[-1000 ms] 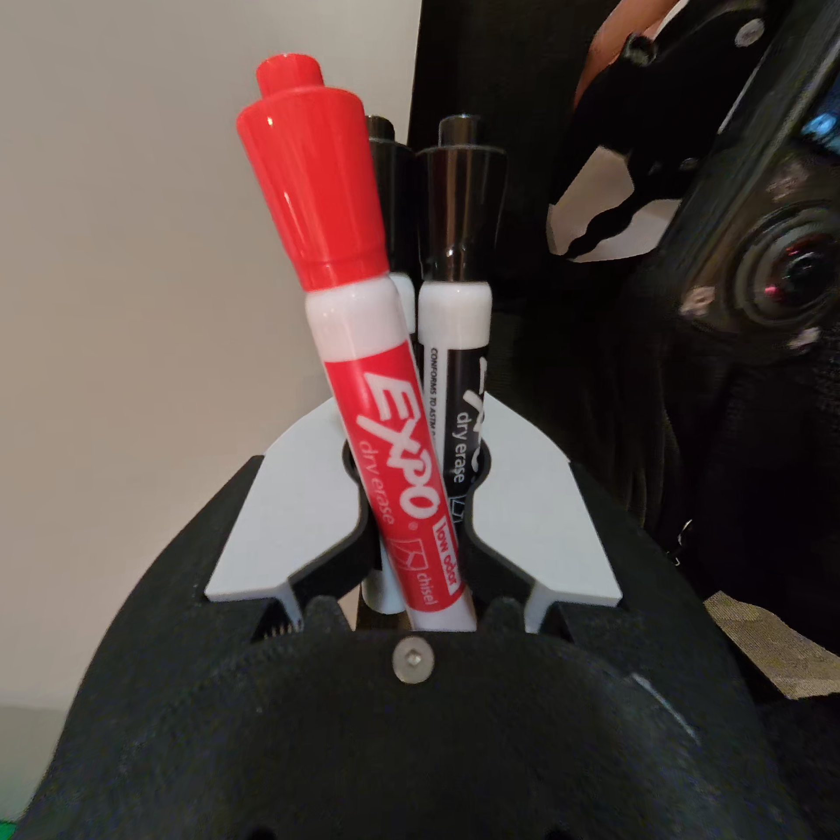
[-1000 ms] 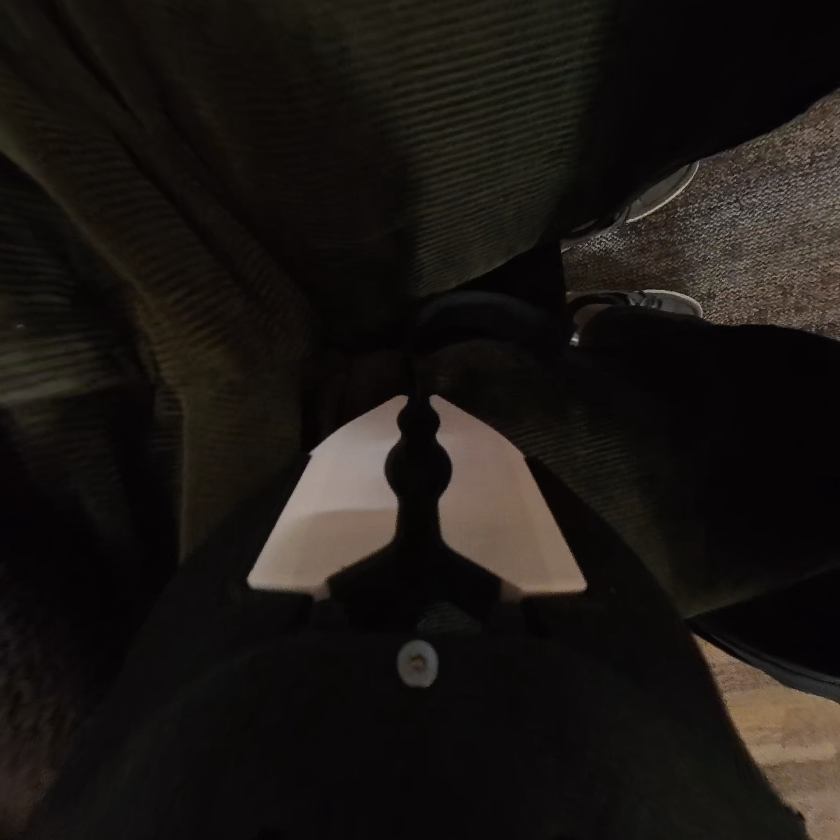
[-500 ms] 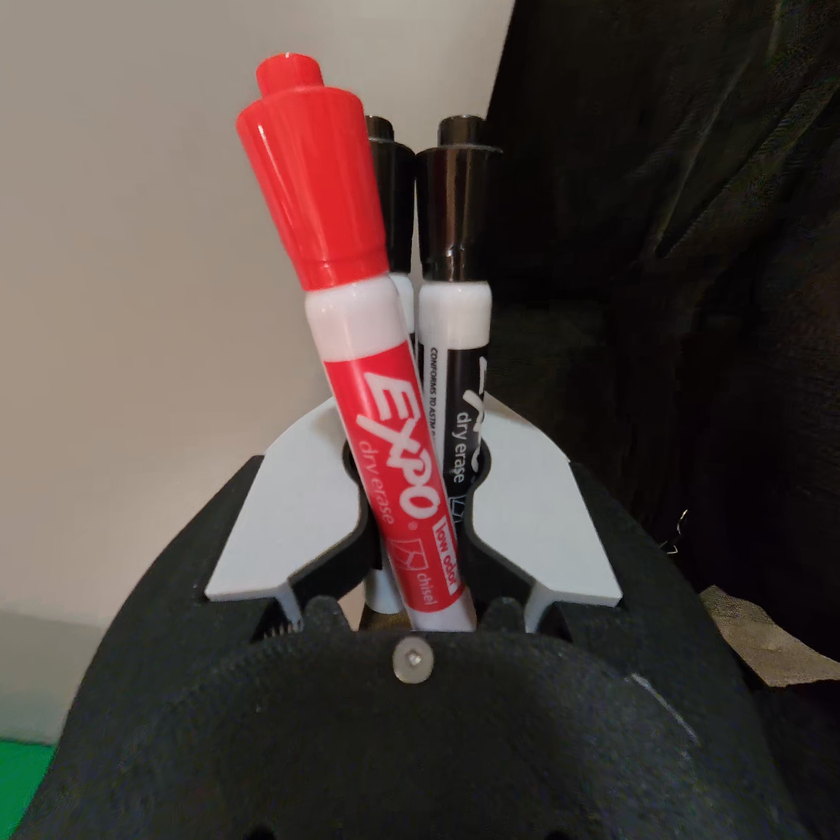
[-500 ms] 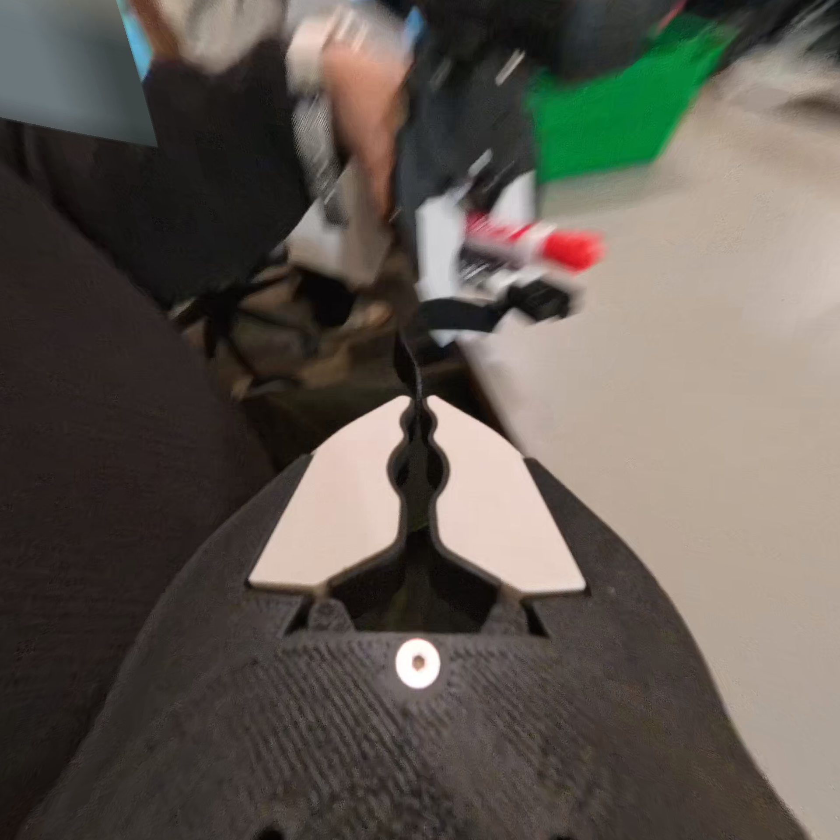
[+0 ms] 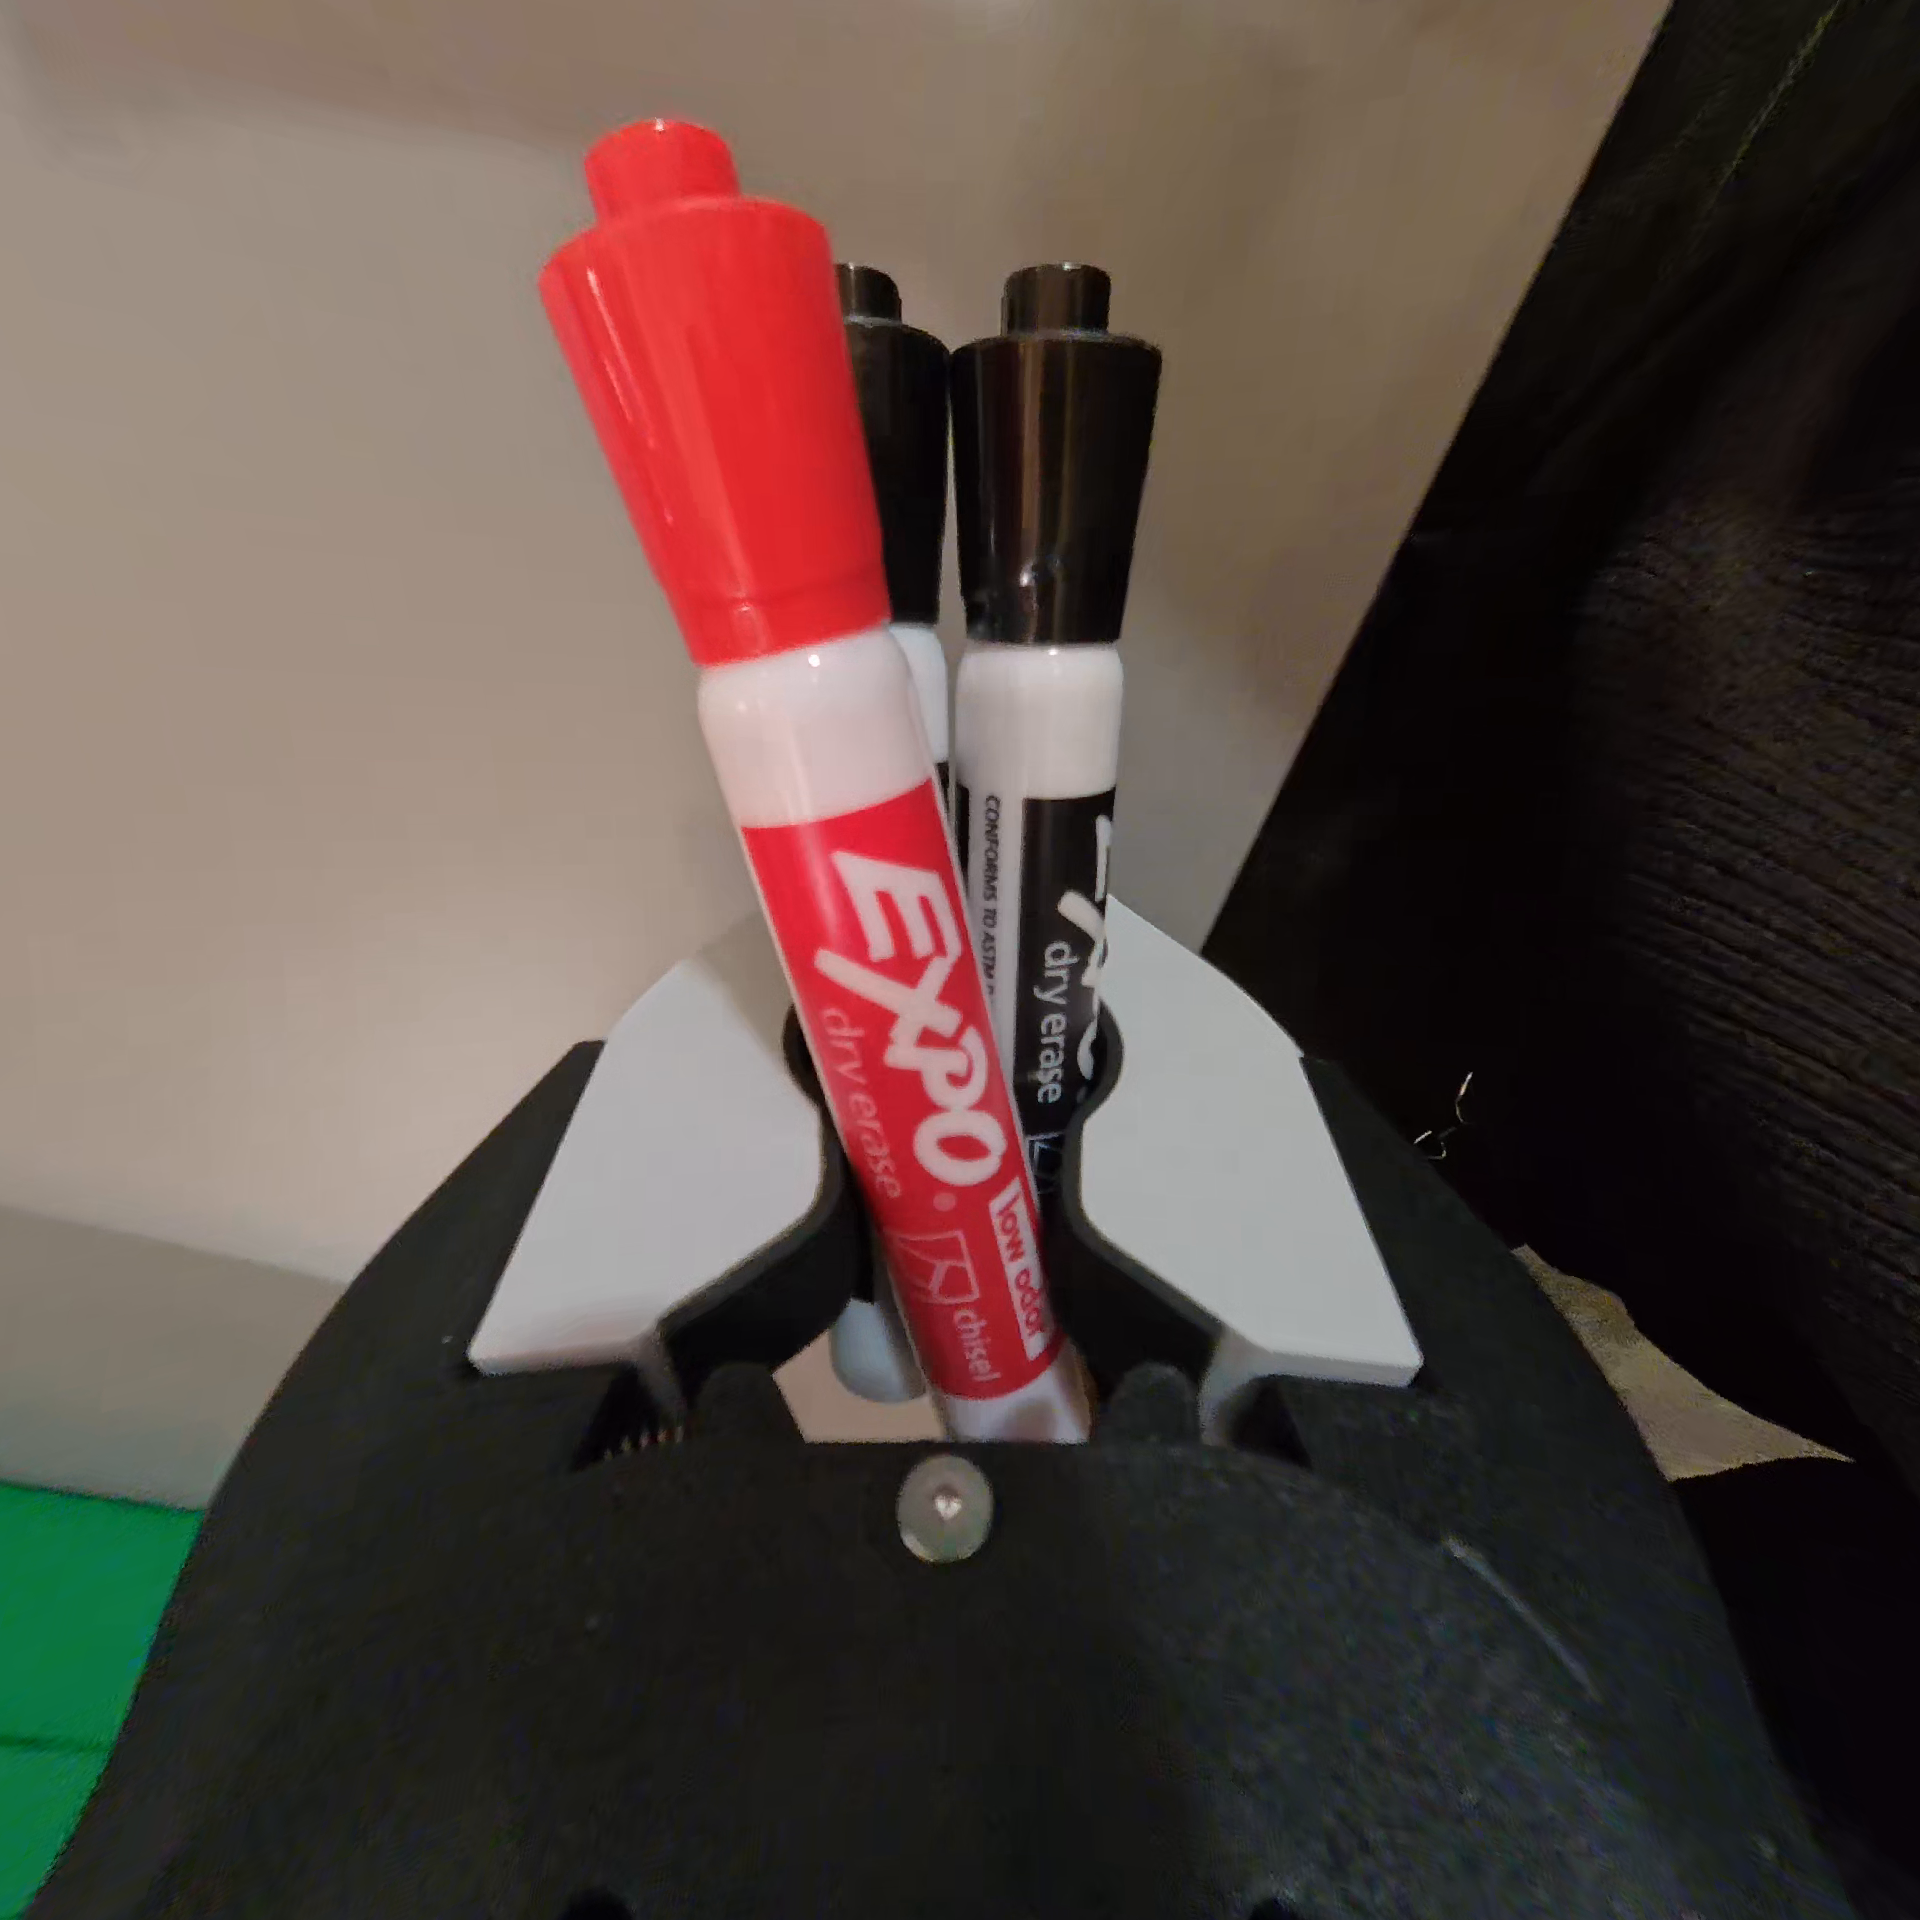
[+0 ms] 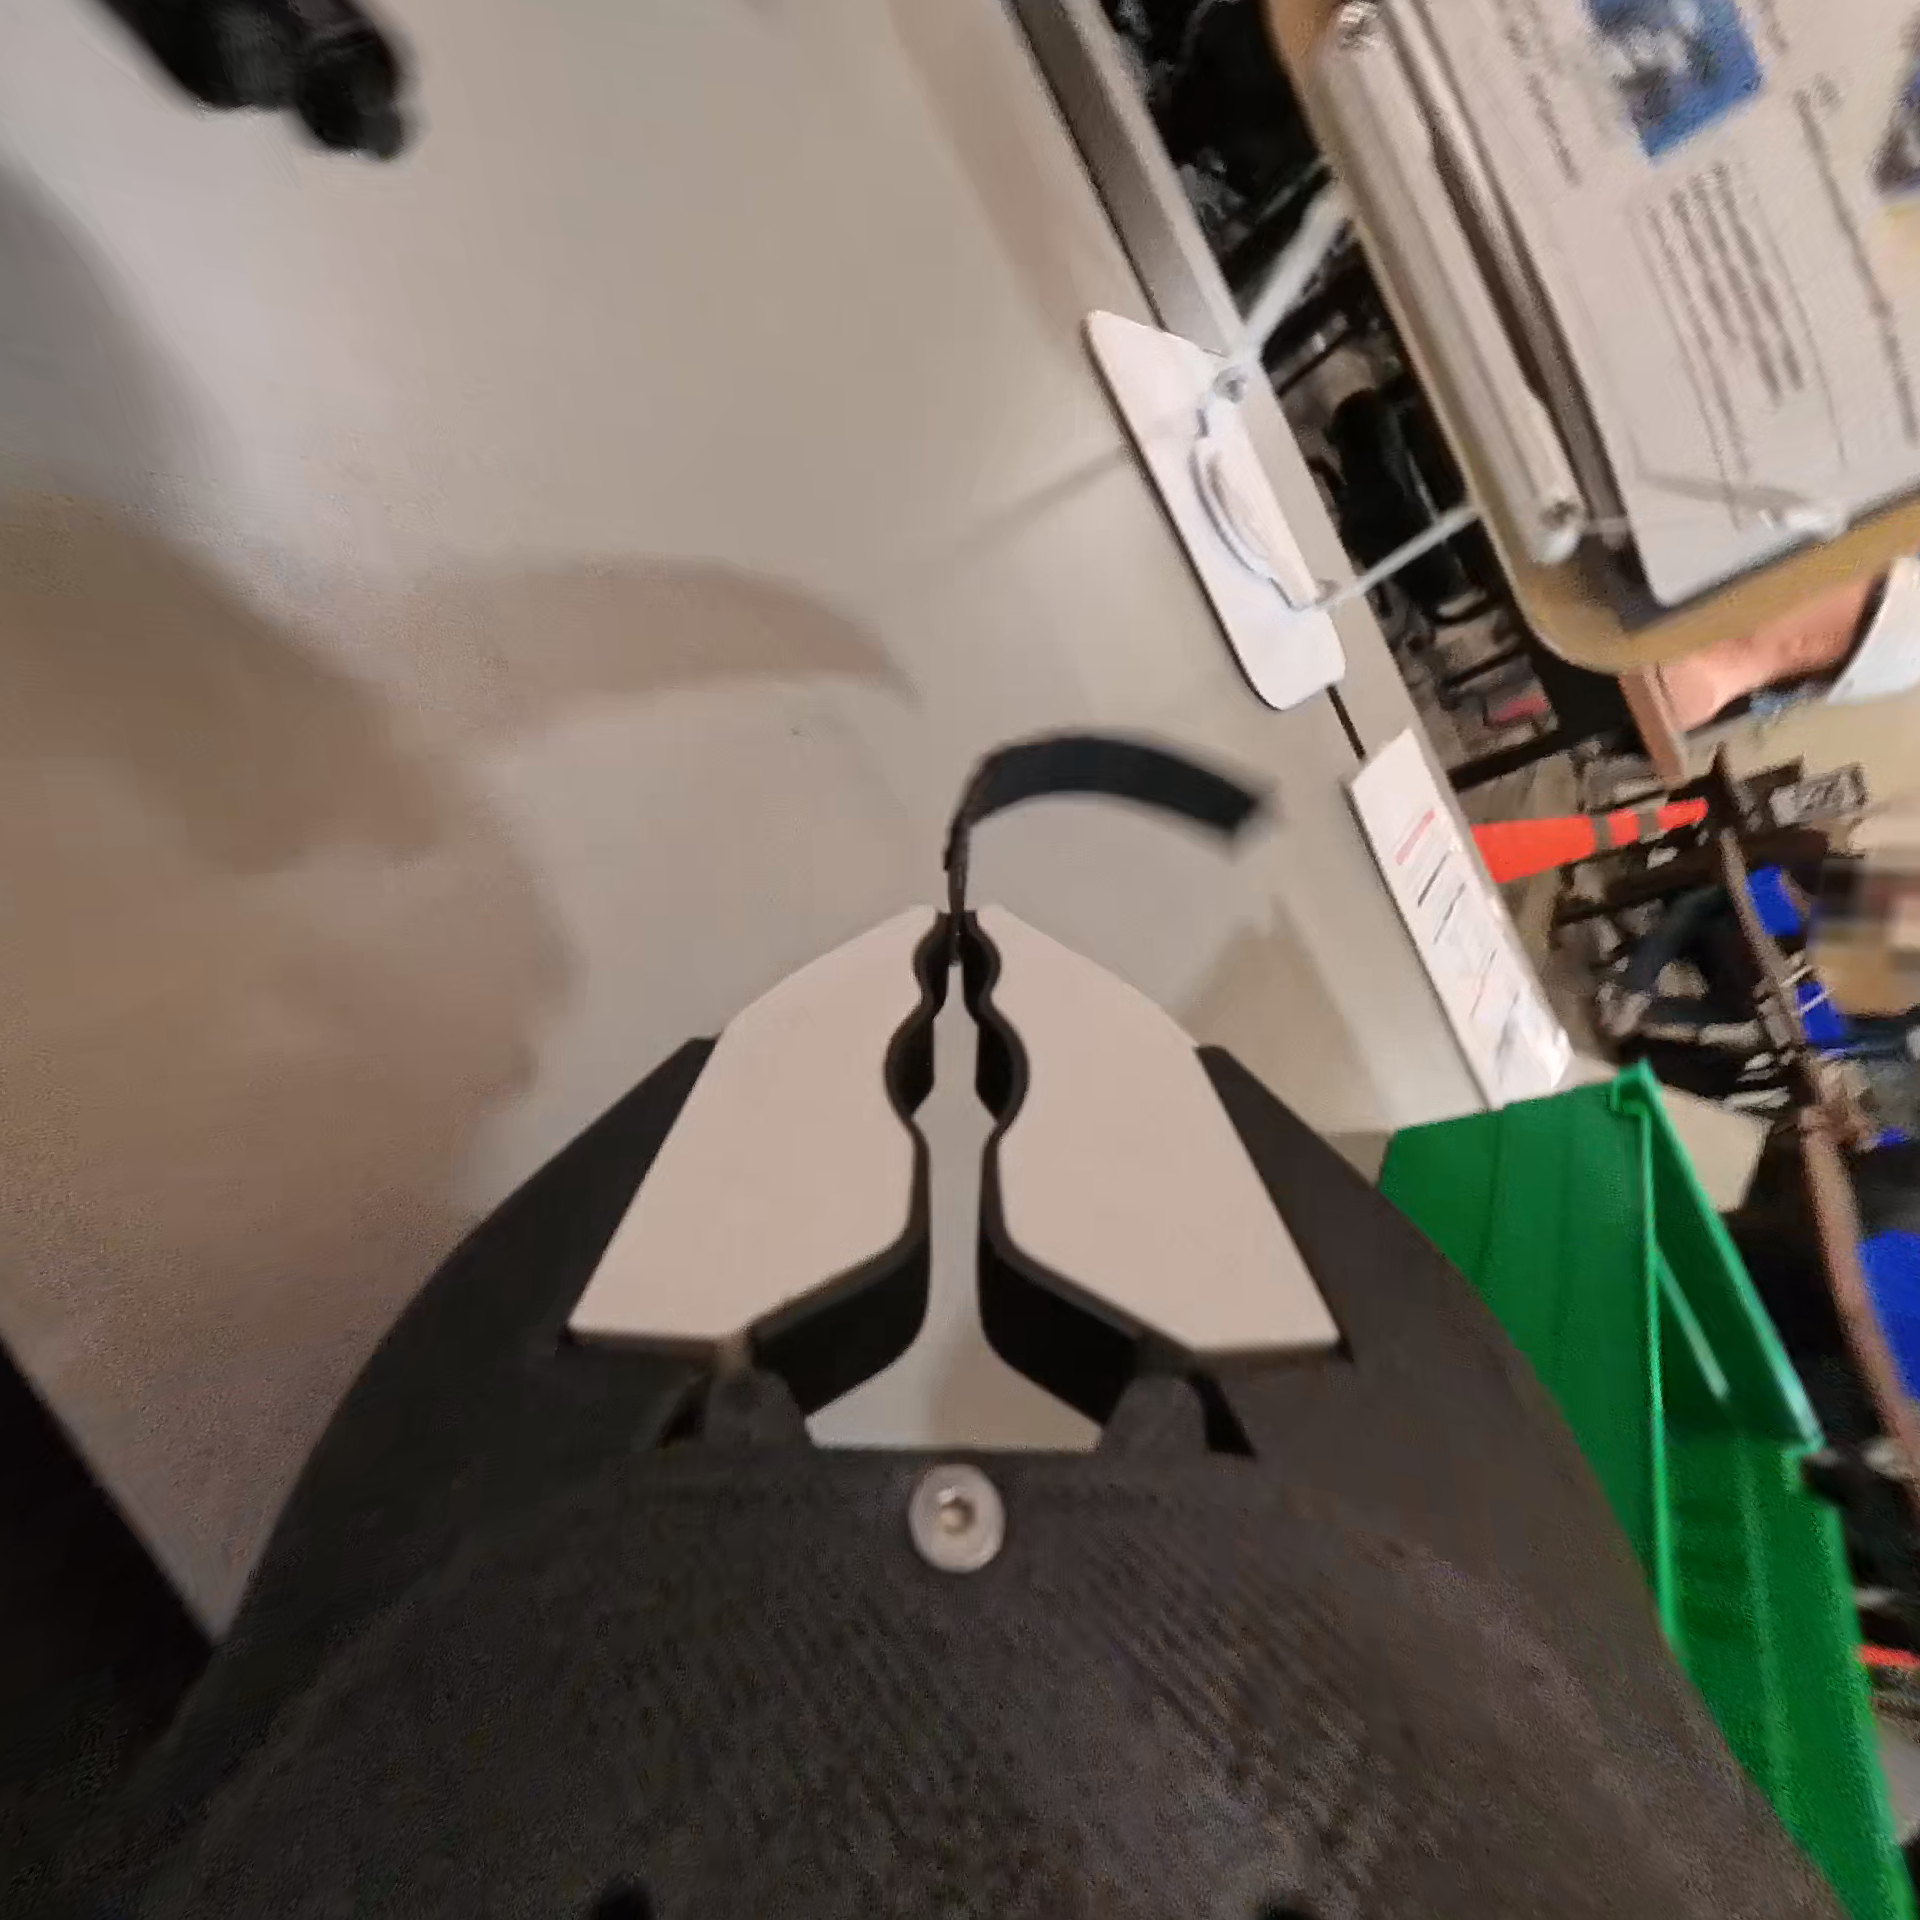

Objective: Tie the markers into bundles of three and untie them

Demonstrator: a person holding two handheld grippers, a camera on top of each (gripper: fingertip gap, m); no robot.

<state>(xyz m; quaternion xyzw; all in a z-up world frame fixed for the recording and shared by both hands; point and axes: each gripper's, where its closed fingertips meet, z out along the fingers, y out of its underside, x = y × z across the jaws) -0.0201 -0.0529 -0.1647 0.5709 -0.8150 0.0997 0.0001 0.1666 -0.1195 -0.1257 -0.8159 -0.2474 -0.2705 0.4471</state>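
Note:
In the left wrist view my left gripper (image 5: pixel 951 1039) is shut on three markers that stand up between its fingers: a red-capped marker (image 5: pixel 810 748) in front, leaning left, a black-capped marker (image 5: pixel 1049 665) to its right, and a second black-capped marker (image 5: pixel 899 416) mostly hidden behind the red one. In the right wrist view my right gripper (image 6: pixel 954 920) is shut on a black strap (image 6: pixel 1101 784), pinched at the fingertips, which curls up and to the right over the pale tabletop (image 6: pixel 623 416). No strap shows around the markers.
A green bin (image 6: pixel 1621 1351) stands at the right of the right wrist view, with a white tag plate (image 6: pixel 1216 509) and shelving clutter beyond the table edge. Dark fabric (image 5: pixel 1662 727) fills the right side of the left wrist view. A green patch (image 5: pixel 83 1621) shows lower left. The gap from one gripper's tips to the other's is roughly 20 centimetres.
The right gripper has swung from facing dark clothing, past the left gripper with the markers, round to the tabletop and green bin, still holding the strap. The left gripper has turned slightly; its grip is unchanged.

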